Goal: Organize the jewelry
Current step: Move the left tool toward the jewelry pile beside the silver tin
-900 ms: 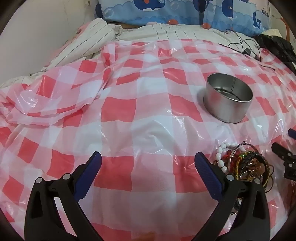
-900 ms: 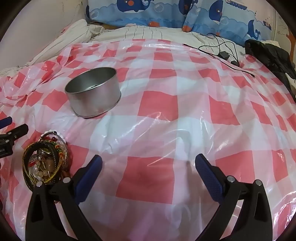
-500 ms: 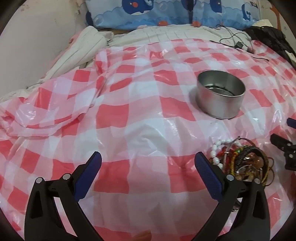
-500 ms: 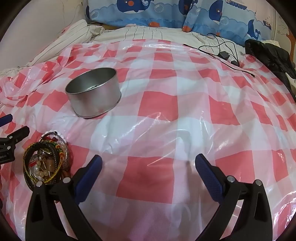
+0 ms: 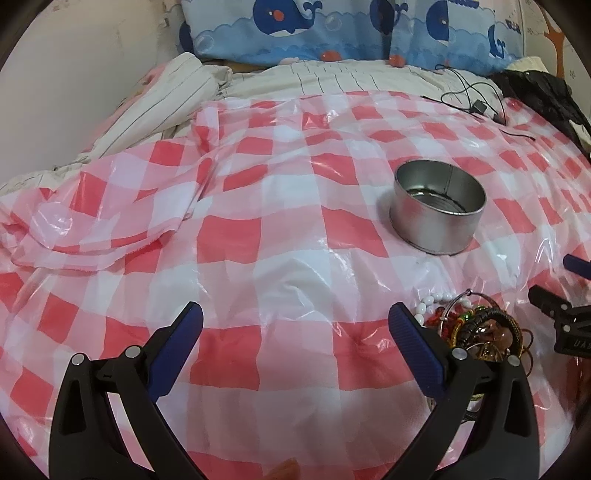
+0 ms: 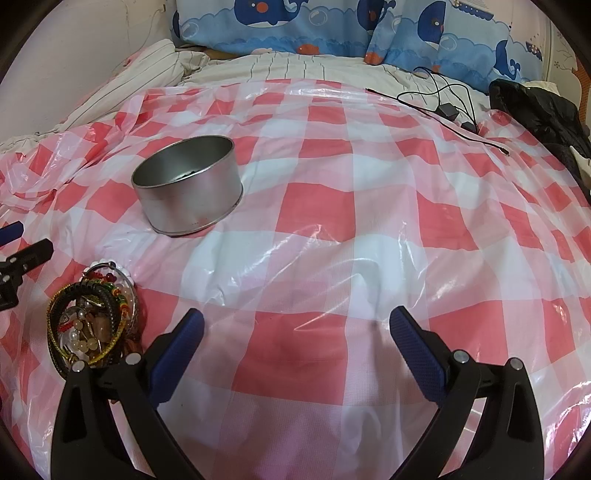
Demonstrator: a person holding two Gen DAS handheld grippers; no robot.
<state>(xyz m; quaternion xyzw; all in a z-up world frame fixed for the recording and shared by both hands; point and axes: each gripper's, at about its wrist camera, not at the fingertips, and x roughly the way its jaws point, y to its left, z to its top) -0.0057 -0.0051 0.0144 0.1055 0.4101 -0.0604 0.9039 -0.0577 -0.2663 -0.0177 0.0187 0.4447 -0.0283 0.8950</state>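
Red-and-white checked plastic sheet [image 5: 229, 236] covers the bed from edge to edge. At twelve o'clock lies a blue whale-print pillow [image 6: 295, 26]. In the left wrist view a round silver metal tin [image 5: 437, 206] stands upright on the sheet at two o'clock. A tangled pile of beaded bracelets and bangles [image 5: 476, 328] lies at four o'clock, apart from the tin. The left gripper [image 5: 295, 321] and right gripper [image 6: 296, 325] both hang with fingers spread wide, nothing between them.

Left gripper [image 5: 295, 325] angled downward, jaws spread wide and empty, right gripper [image 6: 295, 326] likewise
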